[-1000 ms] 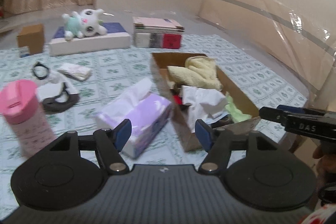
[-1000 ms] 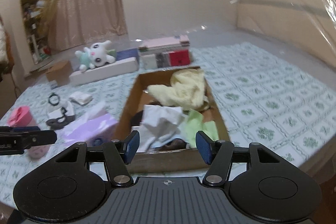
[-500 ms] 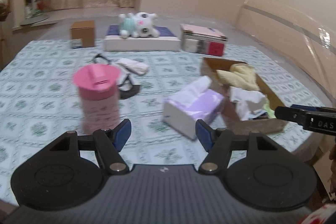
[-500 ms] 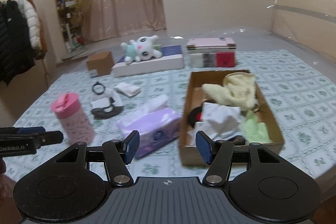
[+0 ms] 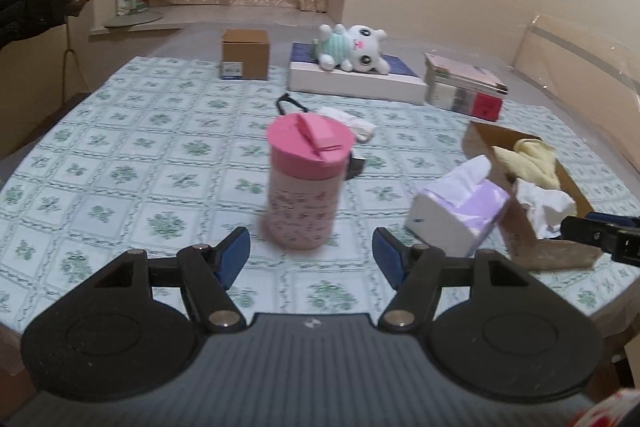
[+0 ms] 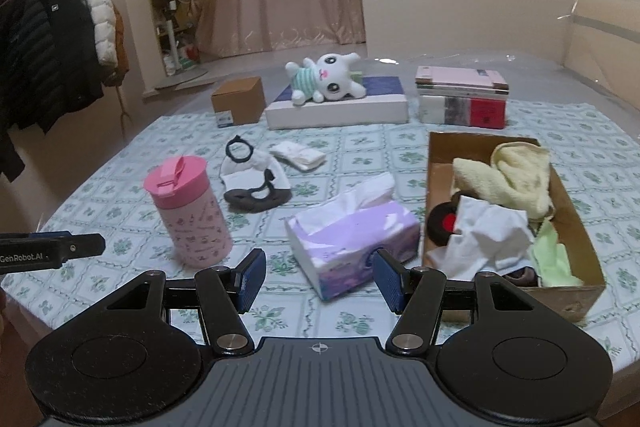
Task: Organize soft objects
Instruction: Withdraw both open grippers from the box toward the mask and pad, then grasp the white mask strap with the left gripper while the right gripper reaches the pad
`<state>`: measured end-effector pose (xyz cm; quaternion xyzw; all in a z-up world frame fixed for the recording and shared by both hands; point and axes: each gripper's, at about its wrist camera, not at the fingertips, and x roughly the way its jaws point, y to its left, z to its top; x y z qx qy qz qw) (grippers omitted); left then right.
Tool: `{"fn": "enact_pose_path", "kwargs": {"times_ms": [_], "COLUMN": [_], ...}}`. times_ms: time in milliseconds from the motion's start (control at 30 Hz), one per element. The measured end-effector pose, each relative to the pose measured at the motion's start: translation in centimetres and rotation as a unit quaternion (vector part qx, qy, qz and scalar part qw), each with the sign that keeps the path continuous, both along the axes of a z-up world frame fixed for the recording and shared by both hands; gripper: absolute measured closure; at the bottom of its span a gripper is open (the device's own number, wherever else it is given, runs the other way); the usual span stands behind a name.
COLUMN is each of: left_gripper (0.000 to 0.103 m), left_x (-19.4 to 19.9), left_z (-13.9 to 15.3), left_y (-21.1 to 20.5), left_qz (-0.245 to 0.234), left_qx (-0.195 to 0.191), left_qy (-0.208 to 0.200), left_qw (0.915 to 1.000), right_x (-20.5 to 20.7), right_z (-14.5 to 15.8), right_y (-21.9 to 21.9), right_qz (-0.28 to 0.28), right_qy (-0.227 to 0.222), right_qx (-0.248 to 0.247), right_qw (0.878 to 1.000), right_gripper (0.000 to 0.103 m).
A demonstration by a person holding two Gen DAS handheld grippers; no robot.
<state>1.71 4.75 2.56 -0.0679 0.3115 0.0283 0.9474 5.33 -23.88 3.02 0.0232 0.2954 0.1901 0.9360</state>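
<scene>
A cardboard box [image 6: 572,223] at the right holds a yellow towel [image 6: 516,175], a white cloth [image 6: 488,231] and a green cloth [image 6: 552,255]. A white plush toy [image 6: 326,79] lies on a flat white box [image 6: 340,111] at the back. Dark-and-white fabric pieces [image 6: 256,183] and a folded white cloth [image 6: 298,155] lie mid-table. My left gripper [image 5: 311,251] hangs open above the near edge, empty, just in front of the pink cup [image 5: 306,183]. My right gripper [image 6: 319,277] is open and empty, in front of the purple tissue pack [image 6: 352,235].
A small brown carton [image 6: 239,100] and a stack of books [image 6: 462,95] stand at the back of the green-patterned tablecloth [image 5: 120,163]. Coats [image 6: 52,39] hang at the left. The tissue pack [image 5: 460,211] leans against the cardboard box [image 5: 524,199].
Both grippers have pulled back and swung left, away from the cardboard box. The pink cup now sits ahead of the left gripper. Neither gripper has changed its opening.
</scene>
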Motion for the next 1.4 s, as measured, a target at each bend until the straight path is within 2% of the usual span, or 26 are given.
{"fn": "enact_pose_path", "kwargs": {"times_ms": [633,833,1033,1267,1400], "left_gripper": [0.038,0.038,0.037,0.037,0.037], "left_x": [1.0,2.4,5.2,10.1,13.3], "left_z": [-0.5,-0.6,-0.7,-1.2,-1.6], "left_y": [3.7,6.1,9.6,13.2,14.6], "left_qz": [0.008,0.014,0.016,-0.008,-0.030], "left_qx": [0.012,0.034,0.046,0.065,0.062], "left_qy": [-0.002,-0.009,-0.003,0.012,0.020], "left_qw": [0.9999,0.9993,0.9988,0.9978,0.9974], "right_x": [2.8,4.9,7.4,11.1,13.8], "right_z": [-1.4,-1.6,-1.5,-1.1,-1.2], "right_y": [2.4,2.5,2.8,3.7,4.3], "right_qz": [0.028,0.037,0.047,0.070,0.080], "right_qy": [0.023,0.025,0.024,0.013,0.011], "right_qx": [-0.032,-0.045,-0.060,-0.082,-0.096], "right_qw": [0.999,0.998,0.997,0.994,0.992], "right_gripper": [0.044,0.044,0.044,0.044,0.044]}}
